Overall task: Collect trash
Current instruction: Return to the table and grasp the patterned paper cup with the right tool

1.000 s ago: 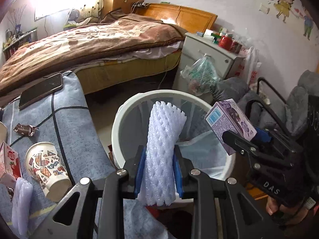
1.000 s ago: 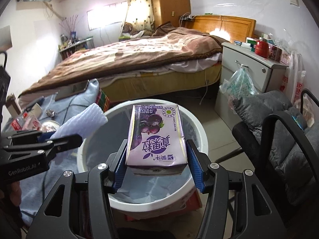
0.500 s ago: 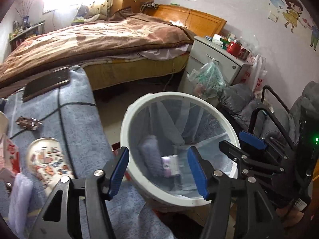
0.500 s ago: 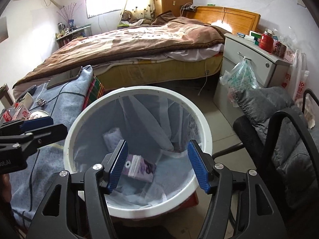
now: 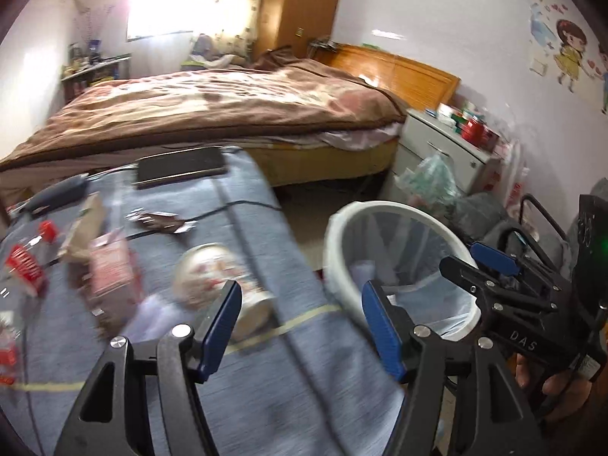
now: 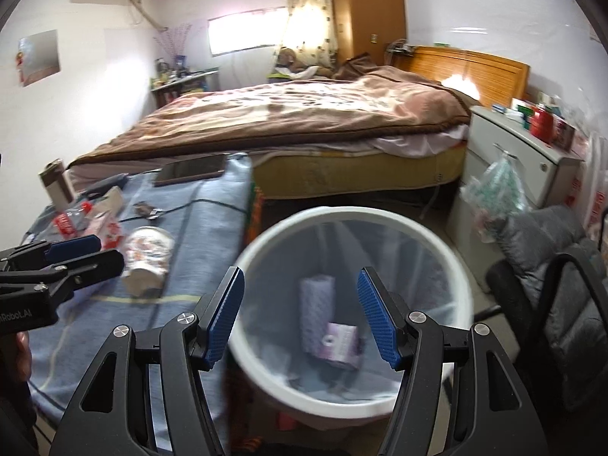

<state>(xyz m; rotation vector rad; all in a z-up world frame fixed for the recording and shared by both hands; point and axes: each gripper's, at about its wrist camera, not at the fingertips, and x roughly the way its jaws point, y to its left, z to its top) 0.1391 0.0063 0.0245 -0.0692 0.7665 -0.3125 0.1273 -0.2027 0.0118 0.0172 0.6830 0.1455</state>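
— How far along am I with the trash?

— Two pieces are in. In the right wrist view, lower centre of the frame, the white bin [image 6: 357,323] holds a foam sleeve [image 6: 317,307] and a small purple carton [image 6: 342,345], both lying on the liner at the bottom.

— And my claws?

— Both empty. My right claw [image 6: 300,319] hangs over the bin with its jaws apart, nothing between them. My left claw [image 5: 300,326] has just been opening and also holds nothing; in its own view it points at the near edge of the counter [image 5: 266,399], with the bin off to the right of the frame.

— What is left?

— Plenty, I judge. On the blue cloth a paper cup [image 5: 224,285] lies on its side at centre left. A pink carton [image 5: 114,277] sits left of it, red wrappers [image 5: 26,269] lie at the far left edge, and a dark candy wrapper [image 5: 163,222] lies above the cup. The view is blurred, so smaller scraps I cannot tell.

— The phone?

— The phone [image 5: 182,165] at upper centre is no trash, I think; it stays.
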